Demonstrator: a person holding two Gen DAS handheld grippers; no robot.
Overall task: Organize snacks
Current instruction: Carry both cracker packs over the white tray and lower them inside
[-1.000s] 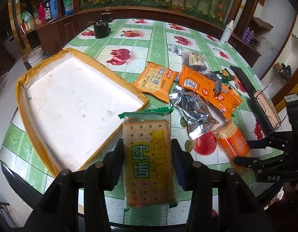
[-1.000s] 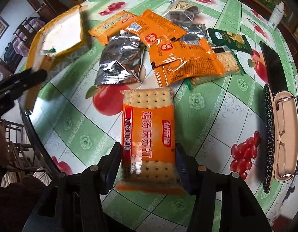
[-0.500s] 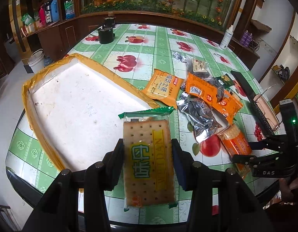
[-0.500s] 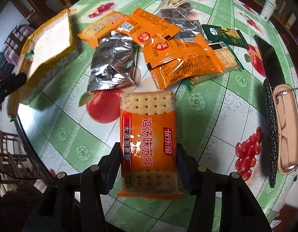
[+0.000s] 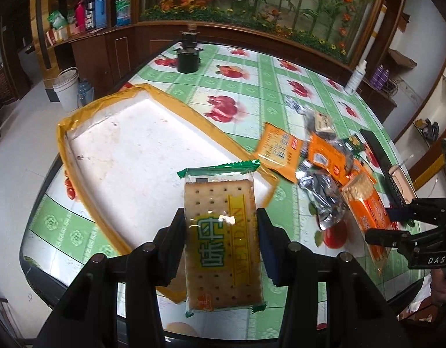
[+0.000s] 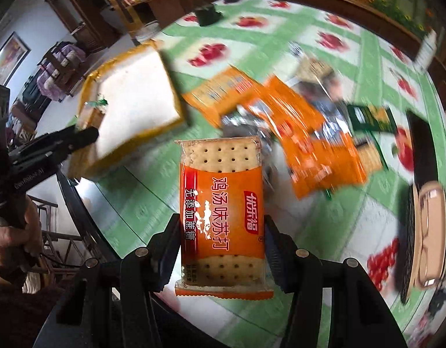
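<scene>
Above the table (image 5: 251,87), both grippers tilted downward, fingers (image 5: 176,240) clamped on cracker packs (image 5: 221,240).

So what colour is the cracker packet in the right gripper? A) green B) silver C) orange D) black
C: the right gripper has its fingers closed on an orange cracker packet, while the green-edged cracker packet is in the left gripper.

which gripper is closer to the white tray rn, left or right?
Left. The left gripper, shut on the green cracker pack, hangs over the white tray's near corner. The right gripper, holding the orange cracker pack, is off to the tray's side, over the tablecloth.
</scene>
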